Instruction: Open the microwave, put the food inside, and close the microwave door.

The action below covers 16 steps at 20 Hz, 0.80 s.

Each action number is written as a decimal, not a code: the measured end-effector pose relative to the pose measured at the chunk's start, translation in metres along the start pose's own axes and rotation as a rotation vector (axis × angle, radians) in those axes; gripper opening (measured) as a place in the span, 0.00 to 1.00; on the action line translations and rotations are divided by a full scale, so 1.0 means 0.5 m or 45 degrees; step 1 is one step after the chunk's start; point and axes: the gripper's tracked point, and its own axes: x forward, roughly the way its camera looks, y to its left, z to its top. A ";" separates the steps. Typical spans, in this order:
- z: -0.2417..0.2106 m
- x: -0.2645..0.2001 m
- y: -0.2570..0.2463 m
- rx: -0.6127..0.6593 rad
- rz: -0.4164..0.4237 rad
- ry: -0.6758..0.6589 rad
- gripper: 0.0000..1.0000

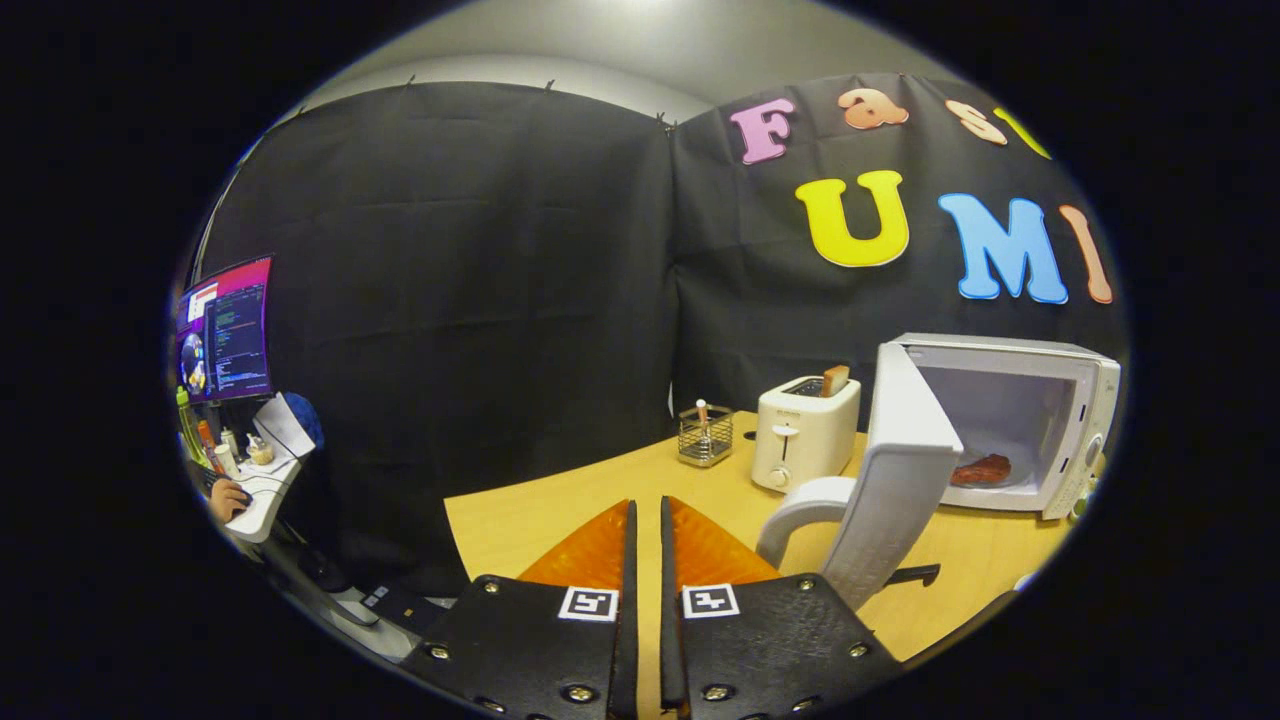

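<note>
A white microwave (pixel 1040 400) stands on the wooden table (pixel 520 520), to the right of and beyond my fingers. Its door (pixel 895 470) is swung wide open toward me, with the curved white handle (pixel 800 505) just right of my right fingertip. A reddish-brown piece of food (pixel 982 469) lies inside on the microwave's floor. My gripper (pixel 646 505) is low over the table near its front edge, left of the door. The two fingers stand almost together with a thin gap and nothing between them.
A white toaster (pixel 805 432) with a slice of bread in it stands left of the microwave. A small wire basket (pixel 705 435) sits beside it. Off the table's left is a desk with a monitor (pixel 225 330) and a person's hand (pixel 228 497).
</note>
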 end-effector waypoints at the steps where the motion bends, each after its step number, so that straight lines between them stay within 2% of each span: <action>1: -0.006 0.002 -0.025 -0.009 -0.042 0.008 0.09; 3: -0.029 -0.001 -0.044 0.028 -0.034 0.038 0.08; 5: -0.046 -0.023 -0.053 0.028 -0.043 0.069 0.01; 8: -0.042 -0.062 -0.097 -0.006 -0.098 0.070 0.01; 16: -0.059 -0.131 -0.299 -0.110 -0.359 0.123 0.01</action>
